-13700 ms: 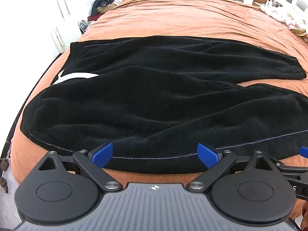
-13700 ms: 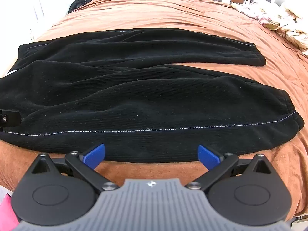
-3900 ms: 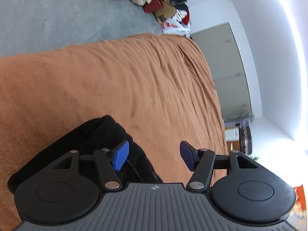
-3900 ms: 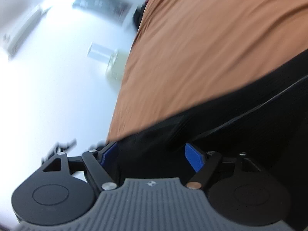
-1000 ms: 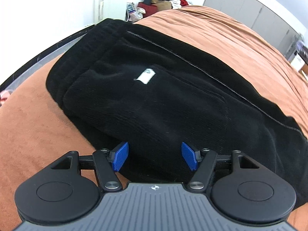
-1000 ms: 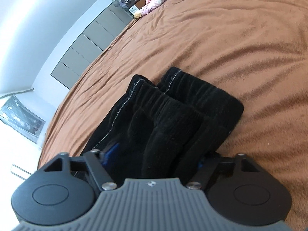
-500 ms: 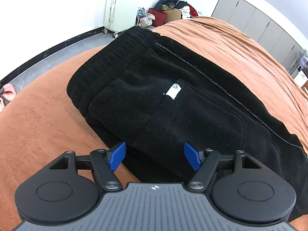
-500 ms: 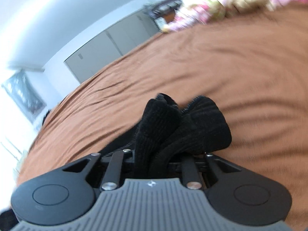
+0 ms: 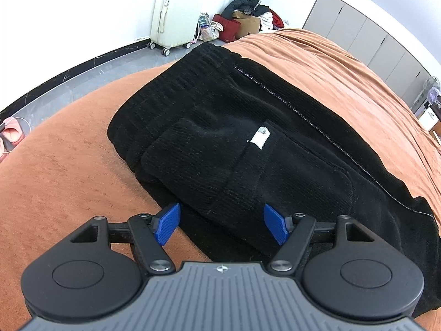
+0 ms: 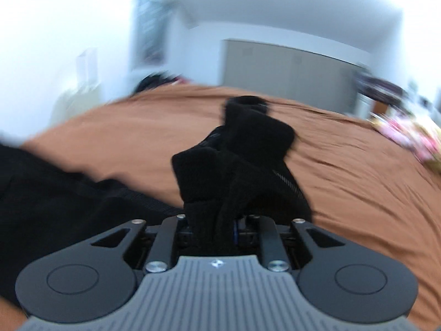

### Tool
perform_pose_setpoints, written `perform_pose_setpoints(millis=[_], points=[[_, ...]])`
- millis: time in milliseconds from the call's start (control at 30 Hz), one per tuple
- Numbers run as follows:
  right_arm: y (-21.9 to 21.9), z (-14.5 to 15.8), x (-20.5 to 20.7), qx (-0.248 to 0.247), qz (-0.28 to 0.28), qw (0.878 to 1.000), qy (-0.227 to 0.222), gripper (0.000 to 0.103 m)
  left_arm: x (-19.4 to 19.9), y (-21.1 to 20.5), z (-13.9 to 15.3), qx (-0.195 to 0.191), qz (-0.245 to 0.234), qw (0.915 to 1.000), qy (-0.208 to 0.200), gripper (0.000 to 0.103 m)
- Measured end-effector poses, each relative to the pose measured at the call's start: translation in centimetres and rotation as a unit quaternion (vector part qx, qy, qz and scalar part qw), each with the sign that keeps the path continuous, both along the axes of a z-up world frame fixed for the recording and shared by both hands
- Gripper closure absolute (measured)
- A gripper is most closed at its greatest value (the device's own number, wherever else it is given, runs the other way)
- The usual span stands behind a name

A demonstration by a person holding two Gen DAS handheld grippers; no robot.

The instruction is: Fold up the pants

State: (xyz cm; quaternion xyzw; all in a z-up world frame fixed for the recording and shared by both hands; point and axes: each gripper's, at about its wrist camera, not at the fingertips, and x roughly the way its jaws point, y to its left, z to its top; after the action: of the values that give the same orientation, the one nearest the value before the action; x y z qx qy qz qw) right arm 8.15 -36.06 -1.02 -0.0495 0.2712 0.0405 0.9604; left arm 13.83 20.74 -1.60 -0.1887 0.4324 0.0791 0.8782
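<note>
A: Left gripper (image 9: 220,224): jaws wide, just been opening, nothing pressed; they straddle the near edge of the pants (image 9: 248,149).

B: Right gripper (image 10: 217,230)?

A: Jaws just closed narrow, clamping a bunched cuff (image 10: 242,149) that stands above them; view blurred.

B: Pants location?

A: Folded lengthwise on the bed (image 9: 69,165), white label (image 9: 260,137) up. Suitcase (image 9: 176,27) by the far wall.

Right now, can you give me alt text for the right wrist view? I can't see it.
The right gripper is shut on a bunched end of the black pants, lifted above the brown bedspread. The frame is motion-blurred; grey cabinets line the far wall.
</note>
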Motion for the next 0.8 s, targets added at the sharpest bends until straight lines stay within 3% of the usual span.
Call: perform_pose_setpoints(millis=[133,300,367,433,467,600,667,733,800], points=[[5.0,-3.8,0.6,-0.042,0.043,0.996,0.064,0.088,-0.2,0.2,-0.1,-0.001,-0.002,1.0000,0.003,0.021],[7.1,-5.7,-0.1,-0.101,0.044,0.992,0.056,0.080,-0.6,1.0,-0.3,-0.005,0.004,1.0000,0.006,0.021],[6.6,-5.5,0.2,-0.101,0.046,0.992,0.060,0.071,-0.7,1.6,-0.4,-0.017,0.012,0.9998,0.007,0.020],[6.8,-5.3,-0.1,-0.114,0.048,0.991,0.059,0.047,-0.8,2.0,-0.6,-0.029,0.020,0.9993,0.009,0.020],[6.9,-5.5,-0.4,-0.118,0.050,0.990,0.058,0.046,-0.8,2.0,-0.6,-0.031,0.021,0.9992,0.010,0.020],[7.3,-5.2,-1.1,-0.112,0.059,0.990,0.055,0.044,-1.0,1.8,-0.7,-0.027,0.022,0.9993,0.014,0.020],[7.6,-5.2,-0.8,-0.106,0.065,0.991,0.052,0.036,-0.9,1.5,-0.7,-0.030,0.020,0.9992,0.018,0.020],[7.4,-4.9,-0.9,-0.084,0.079,0.992,0.057,0.023,-0.9,1.7,-1.1,-0.051,0.026,0.9981,0.024,0.020],[7.6,-4.9,-1.2,-0.072,0.086,0.992,0.059,0.023,-1.1,2.4,-1.7,-0.092,0.043,0.9945,0.028,0.020]])
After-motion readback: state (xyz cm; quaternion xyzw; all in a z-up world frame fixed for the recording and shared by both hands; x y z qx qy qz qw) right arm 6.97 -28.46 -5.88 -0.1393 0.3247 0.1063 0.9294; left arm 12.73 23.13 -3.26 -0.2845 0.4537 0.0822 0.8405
